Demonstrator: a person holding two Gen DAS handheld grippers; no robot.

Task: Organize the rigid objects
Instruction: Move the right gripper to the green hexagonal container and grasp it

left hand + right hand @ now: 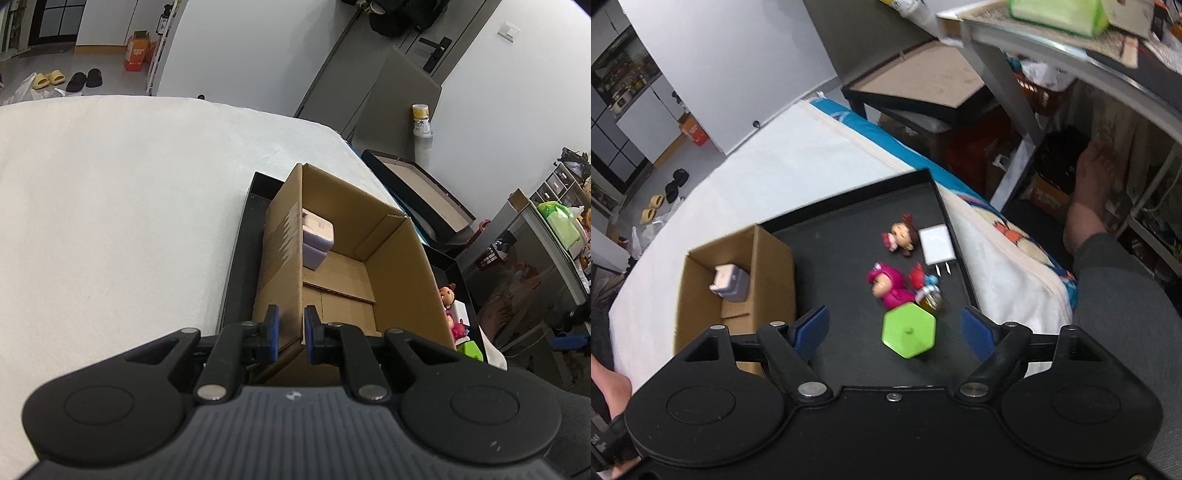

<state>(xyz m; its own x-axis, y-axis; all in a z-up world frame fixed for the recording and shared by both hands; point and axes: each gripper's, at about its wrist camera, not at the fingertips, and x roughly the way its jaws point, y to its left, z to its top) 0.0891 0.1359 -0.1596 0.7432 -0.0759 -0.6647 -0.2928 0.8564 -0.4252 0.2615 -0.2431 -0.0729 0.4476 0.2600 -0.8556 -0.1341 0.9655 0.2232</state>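
A cardboard box [343, 221] [768, 266] stands in a black tray [849, 236] [240, 236] on a white bed. A lilac and white block [317, 238] [729, 282] lies inside the box. My left gripper [291, 334] is shut on the box's near wall. On the tray lie a green hexagonal piece [909, 334], a pink doll [888, 286], a brown-haired doll [901, 236], a white charger [936, 245] and a small red and blue toy [925, 284]. My right gripper [895, 334] is open and empty, hovering over the green piece.
A white bed cover [122, 206] spreads to the left. A black side table [923, 88] and a cluttered desk [1071, 48] stand beyond the bed. A person's leg [1108, 280] is at the right of the tray.
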